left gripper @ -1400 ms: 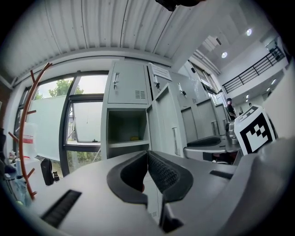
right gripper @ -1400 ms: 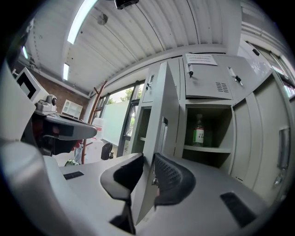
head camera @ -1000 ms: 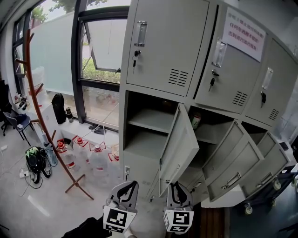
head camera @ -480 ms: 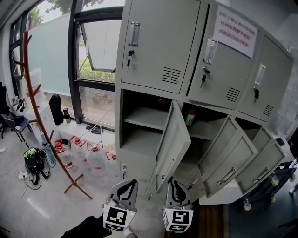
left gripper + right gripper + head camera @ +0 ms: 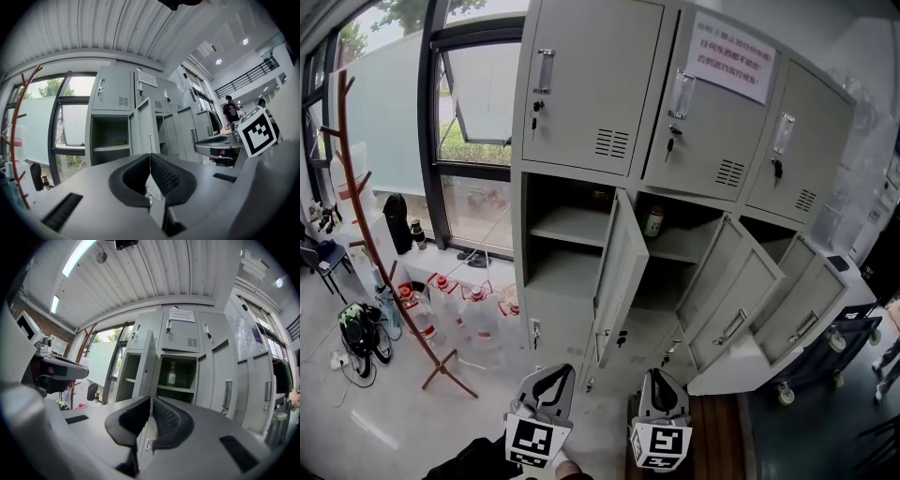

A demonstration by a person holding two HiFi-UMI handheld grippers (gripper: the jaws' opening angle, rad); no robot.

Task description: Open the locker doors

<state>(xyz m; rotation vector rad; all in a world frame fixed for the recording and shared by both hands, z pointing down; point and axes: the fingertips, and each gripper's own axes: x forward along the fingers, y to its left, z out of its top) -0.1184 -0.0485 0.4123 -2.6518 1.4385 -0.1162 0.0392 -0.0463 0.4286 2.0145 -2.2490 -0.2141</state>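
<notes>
Lockers have slid leftward across my head view since a second ago, and more of the floor to their right now shows. All three lower doors stand swung out, with a bottle upright on the middle compartment's shelf. The three upper doors are flat shut, keys in their locks. My right gripper has just been closing its jaws; the tips now meet with nothing between them. My left gripper is likewise pinched together at the tips and empty. Both hang low before the cabinet, well apart from any door. A wooden coat stand and water jugs sit by the window.
</notes>
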